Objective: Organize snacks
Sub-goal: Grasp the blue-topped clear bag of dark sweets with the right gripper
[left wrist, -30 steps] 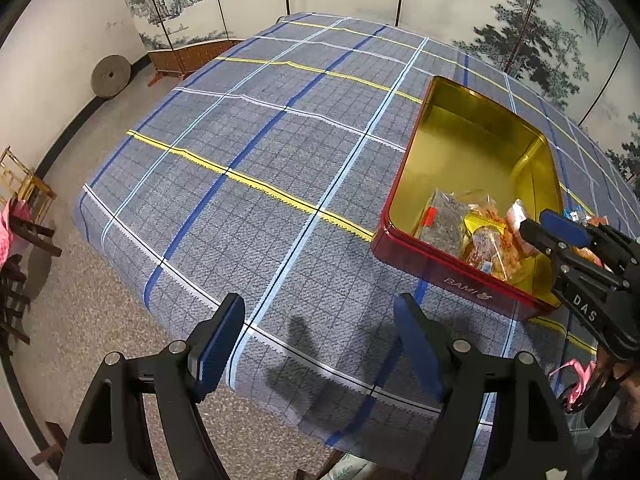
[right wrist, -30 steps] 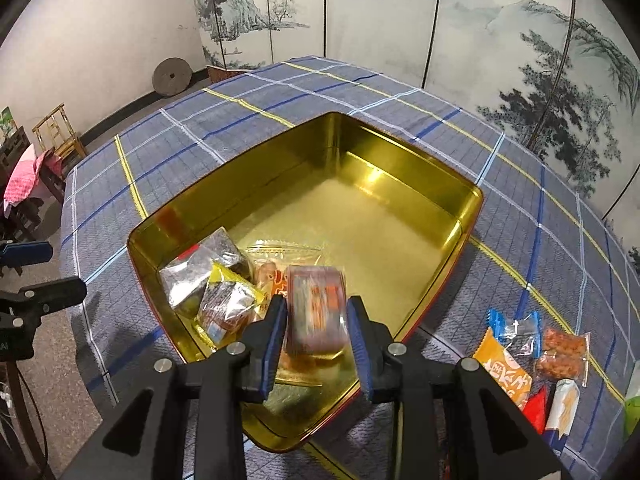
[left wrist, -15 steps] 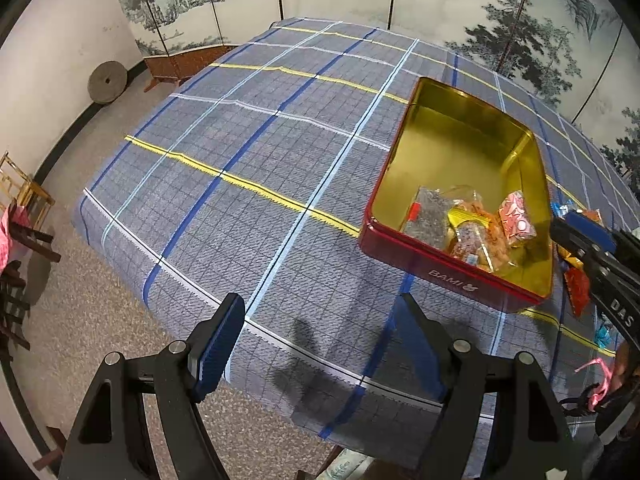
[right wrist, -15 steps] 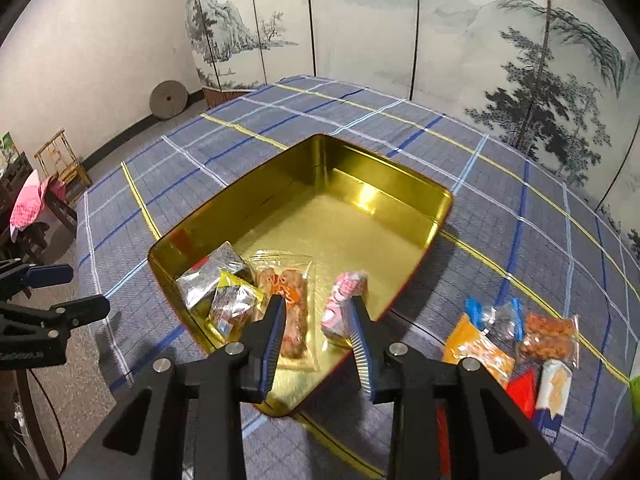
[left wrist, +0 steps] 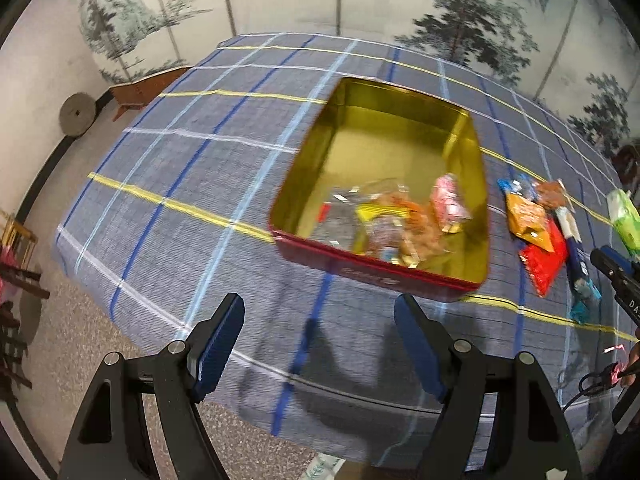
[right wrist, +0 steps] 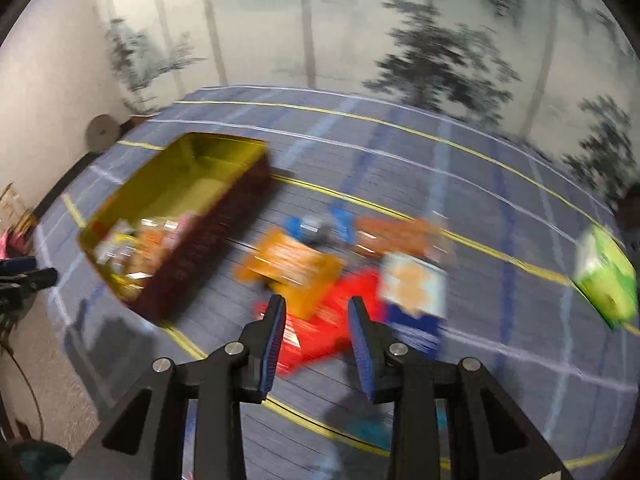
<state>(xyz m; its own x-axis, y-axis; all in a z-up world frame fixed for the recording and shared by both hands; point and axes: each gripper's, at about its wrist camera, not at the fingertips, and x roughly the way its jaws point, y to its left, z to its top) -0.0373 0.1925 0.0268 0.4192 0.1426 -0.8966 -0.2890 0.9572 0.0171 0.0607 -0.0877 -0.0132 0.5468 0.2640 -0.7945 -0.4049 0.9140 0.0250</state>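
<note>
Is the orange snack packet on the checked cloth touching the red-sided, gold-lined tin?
Apart. The left wrist view shows a strip of checked cloth between the orange snack packet and the tin.

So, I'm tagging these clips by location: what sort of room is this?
Probably a traditionally styled room, perhaps a staged set: painted landscape screen panels line the wall, a millstone leans against it, and a checked cloth-covered table holds the snack tin.
</note>
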